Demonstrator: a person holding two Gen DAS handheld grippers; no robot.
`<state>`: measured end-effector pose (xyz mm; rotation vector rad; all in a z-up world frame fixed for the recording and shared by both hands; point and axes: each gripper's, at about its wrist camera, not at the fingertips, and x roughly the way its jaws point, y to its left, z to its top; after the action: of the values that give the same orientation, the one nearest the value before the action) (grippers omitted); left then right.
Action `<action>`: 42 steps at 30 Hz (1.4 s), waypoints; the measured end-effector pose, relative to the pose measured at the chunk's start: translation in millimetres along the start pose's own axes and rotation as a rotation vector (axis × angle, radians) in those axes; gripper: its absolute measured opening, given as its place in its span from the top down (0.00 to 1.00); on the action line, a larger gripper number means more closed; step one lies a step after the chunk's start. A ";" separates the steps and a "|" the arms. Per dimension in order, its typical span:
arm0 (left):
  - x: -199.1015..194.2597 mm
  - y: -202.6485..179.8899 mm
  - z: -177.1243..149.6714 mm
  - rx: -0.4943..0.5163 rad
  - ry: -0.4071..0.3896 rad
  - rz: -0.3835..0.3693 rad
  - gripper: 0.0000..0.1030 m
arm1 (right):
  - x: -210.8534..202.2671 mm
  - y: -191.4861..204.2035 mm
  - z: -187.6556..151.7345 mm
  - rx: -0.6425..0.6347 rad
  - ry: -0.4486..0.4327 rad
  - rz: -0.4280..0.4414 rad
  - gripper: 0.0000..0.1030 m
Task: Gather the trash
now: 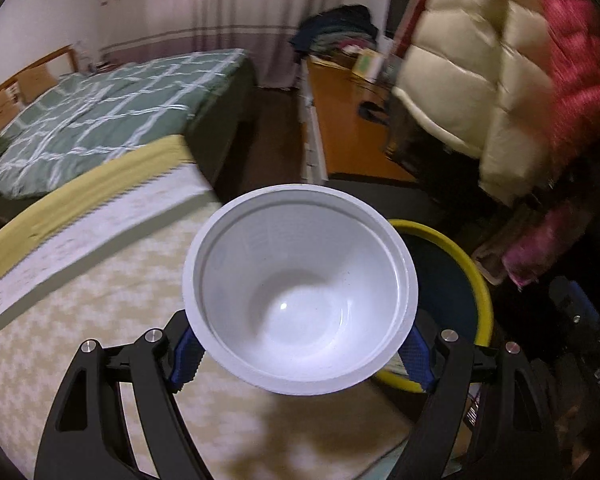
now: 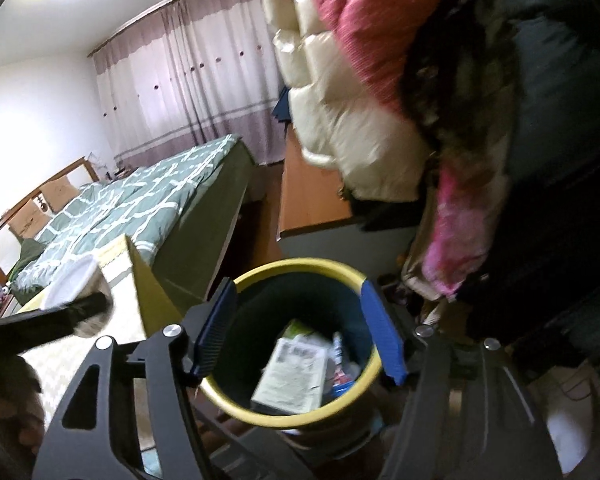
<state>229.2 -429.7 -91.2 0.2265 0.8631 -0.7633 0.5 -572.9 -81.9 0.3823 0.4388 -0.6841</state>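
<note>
Beside the green-quilted bed [image 1: 100, 108], the left gripper [image 1: 300, 354] clasps a white paper bowl [image 1: 300, 292] just short of the yellow-rimmed bin [image 2: 300, 344], which lies ahead to its right, directly below the released, empty right gripper [image 2: 296, 336].

Bowl [image 1: 300, 292] left of bin [image 2: 300, 344]

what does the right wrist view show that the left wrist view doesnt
Only the right wrist view: the trash inside the bin, a printed carton, and the open, empty right tool over it.

Only the left wrist view: the empty inside of the white bowl gripped in the left tool.

Both: the yellow-rimmed bin, the green checked bed, the curtains and the cream puffer jacket.
</note>
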 end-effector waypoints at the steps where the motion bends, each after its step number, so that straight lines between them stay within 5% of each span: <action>1: 5.3 -9.2 2.4 0.011 0.006 -0.007 0.23 | -1.9 -4.4 0.6 -0.001 -0.005 -0.009 0.38; 9: 51.0 -86.4 7.0 0.096 0.083 -0.043 0.23 | -8.7 -42.9 3.4 0.053 -0.017 -0.030 0.38; 17: 97.2 -114.2 8.0 0.105 0.165 -0.040 0.23 | -9.9 -64.6 3.6 0.093 -0.019 -0.043 0.37; 22: 101.6 -115.7 4.9 0.097 0.168 -0.023 0.10 | -8.5 -67.3 2.8 0.099 -0.015 -0.041 0.37; 30: 16.0 -72.1 -6.9 0.031 0.027 0.022 0.05 | -19.5 -46.6 -1.1 0.063 -0.027 0.013 0.35; 37: -96.0 -9.3 -52.1 -0.063 -0.143 0.107 0.05 | -36.9 -5.7 -6.4 -0.021 -0.013 0.116 0.30; 42: -181.3 44.8 -98.6 -0.170 -0.275 0.233 0.05 | -61.2 36.1 -13.2 -0.105 -0.028 0.221 0.22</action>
<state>126.6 -258.1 -23.2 0.0663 0.6229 -0.4859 -20.8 -509.3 -55.2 0.3163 0.3968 -0.4493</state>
